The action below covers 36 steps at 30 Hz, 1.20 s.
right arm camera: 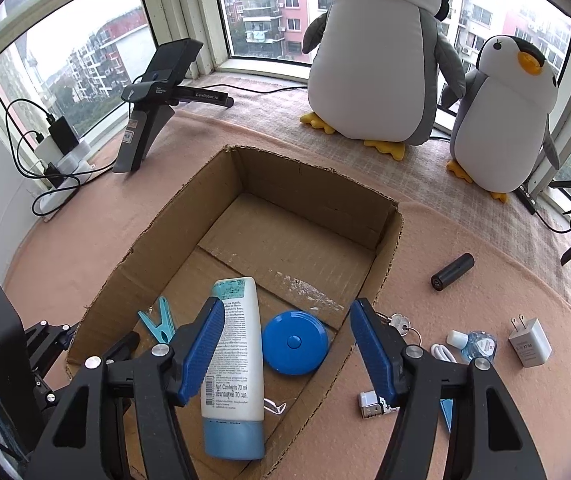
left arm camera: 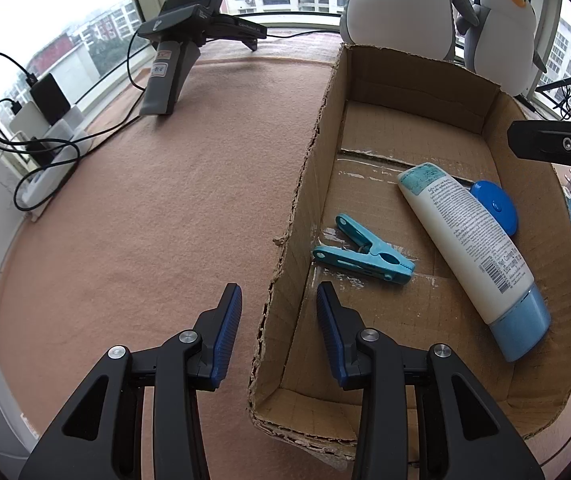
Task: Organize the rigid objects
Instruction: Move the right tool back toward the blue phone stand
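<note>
Three things already lie in the cardboard box [right arm camera: 381, 240]: tube [right arm camera: 233, 360], blue disc [right arm camera: 295, 342], clothes peg [left arm camera: 361, 254]. On the bench at its 3 o'clock wait a charger plug [right arm camera: 529, 342], black cylinder [right arm camera: 451, 266] and keys [right arm camera: 401, 322]. Left tongs [left arm camera: 279, 336] and right tongs [right arm camera: 287, 354] both gape empty

Tube [right arm camera: 234, 356], clothespin [left arm camera: 361, 256] and round case [right arm camera: 295, 342] lie inside the box [right arm camera: 385, 256]; charger [right arm camera: 529, 342] outside, right.

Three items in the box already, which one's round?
The blue disc-shaped tape measure, lying flat beside the lotion tube. The tube is long and the teal clothespin is a forked clip; only the disc is circular.
</note>
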{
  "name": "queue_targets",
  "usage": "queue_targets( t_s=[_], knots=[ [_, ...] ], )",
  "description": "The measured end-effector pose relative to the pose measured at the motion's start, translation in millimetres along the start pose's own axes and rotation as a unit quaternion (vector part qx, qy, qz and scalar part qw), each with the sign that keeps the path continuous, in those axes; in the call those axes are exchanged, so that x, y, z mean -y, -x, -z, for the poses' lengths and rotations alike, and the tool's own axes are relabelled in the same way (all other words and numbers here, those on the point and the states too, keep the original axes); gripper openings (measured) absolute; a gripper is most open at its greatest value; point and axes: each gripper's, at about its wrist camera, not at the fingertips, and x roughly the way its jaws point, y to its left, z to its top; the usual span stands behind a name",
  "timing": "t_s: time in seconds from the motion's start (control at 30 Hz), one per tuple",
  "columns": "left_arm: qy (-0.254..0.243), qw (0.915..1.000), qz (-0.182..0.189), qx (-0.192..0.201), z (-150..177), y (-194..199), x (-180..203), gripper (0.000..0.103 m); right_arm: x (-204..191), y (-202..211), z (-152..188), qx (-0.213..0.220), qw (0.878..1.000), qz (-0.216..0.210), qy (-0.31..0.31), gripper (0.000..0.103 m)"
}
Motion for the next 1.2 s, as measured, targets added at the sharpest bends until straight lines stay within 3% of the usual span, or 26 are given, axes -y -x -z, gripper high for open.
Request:
queue_targets(
  t_s=[0.4,0.87,1.2],
  knots=[
    [0.001,1.0000,-0.001,0.000,0,0,0,0.037,19,17,19,0.000,1.000,-0.003,-0.001,0.062],
    [0.001,1.0000,-0.002,0.000,0,0,0,0.037,95,36,69,-0.017,0.999,-0.001,-0.038,0.062],
    [0.001,1.0000,-0.003,0.000,0,0,0,0.037,130,25,87,-0.040,0.998,0.010,-0.051,0.062]
  ],
)
